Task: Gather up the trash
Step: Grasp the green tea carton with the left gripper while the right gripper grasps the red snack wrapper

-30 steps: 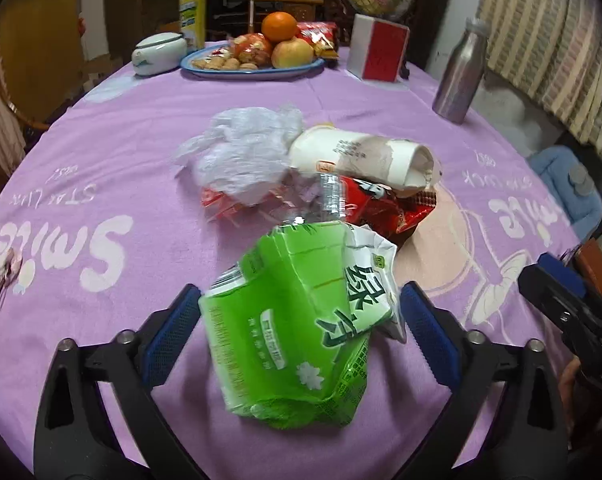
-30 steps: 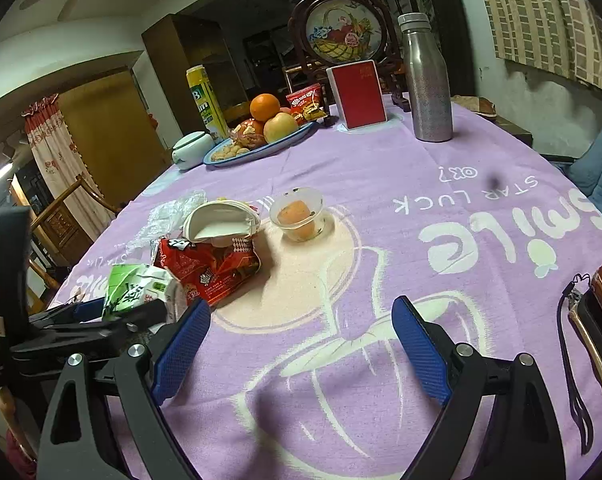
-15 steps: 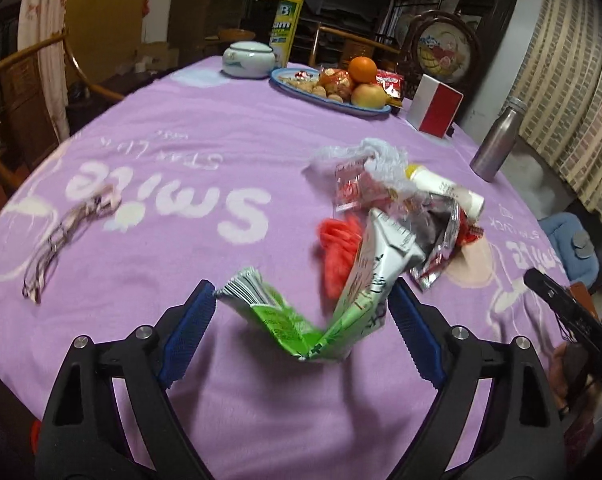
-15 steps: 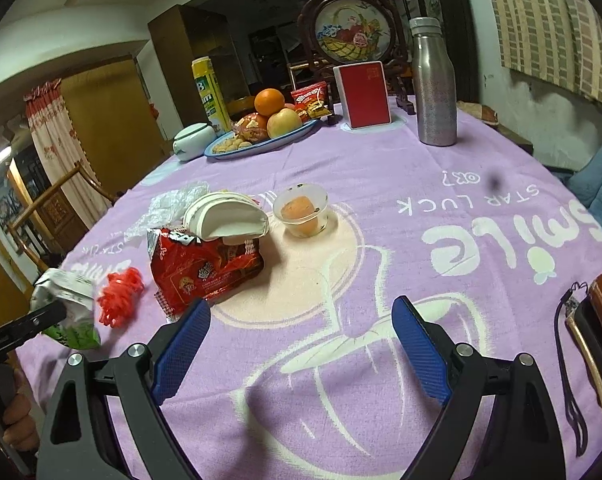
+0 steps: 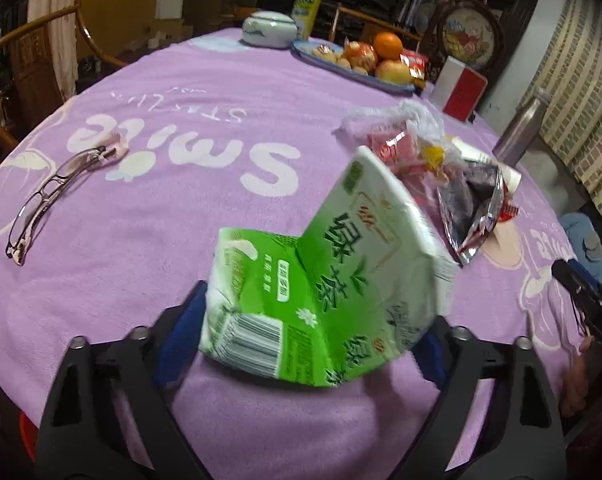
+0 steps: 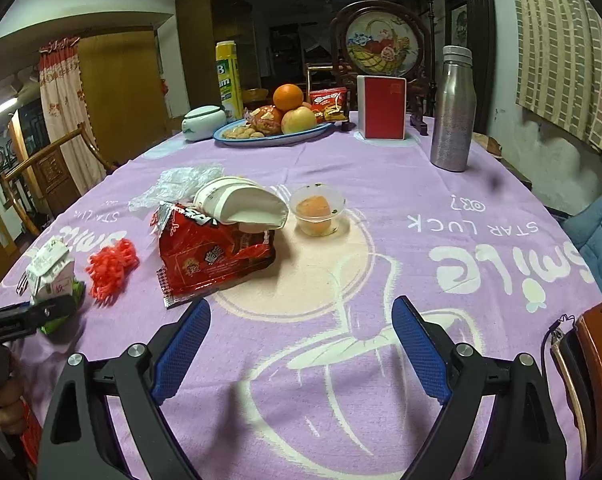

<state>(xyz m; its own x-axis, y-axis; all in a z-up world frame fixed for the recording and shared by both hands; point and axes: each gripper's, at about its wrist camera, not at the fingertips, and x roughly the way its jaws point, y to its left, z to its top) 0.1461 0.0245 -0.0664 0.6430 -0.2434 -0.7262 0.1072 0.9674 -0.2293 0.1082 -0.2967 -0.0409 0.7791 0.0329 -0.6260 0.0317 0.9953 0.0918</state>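
Note:
My left gripper (image 5: 305, 340) is shut on a crushed green tea carton (image 5: 321, 292) and holds it above the near edge of the purple tablecloth; the carton also shows in the right wrist view (image 6: 53, 276). My right gripper (image 6: 299, 354) is open and empty over the cloth. On the table lie a red snack wrapper (image 6: 213, 256), a squashed white paper cup (image 6: 241, 204), a clear plastic bag (image 6: 181, 184), a red plastic tangle (image 6: 113, 268) and a small clear cup with orange contents (image 6: 319, 210).
A fruit plate (image 6: 273, 136), red box (image 6: 381, 108), steel bottle (image 6: 453, 112), white lidded pot (image 6: 203, 122) and yellow carton (image 6: 229, 76) stand at the far side. Eyeglasses (image 5: 53, 196) lie at the left. A brown bag (image 6: 593, 380) sits at the right edge.
My left gripper has closed on the green carton, lifted it and drawn it back toward the table's near edge. The red tangle is now uncovered. The right gripper has barely moved.

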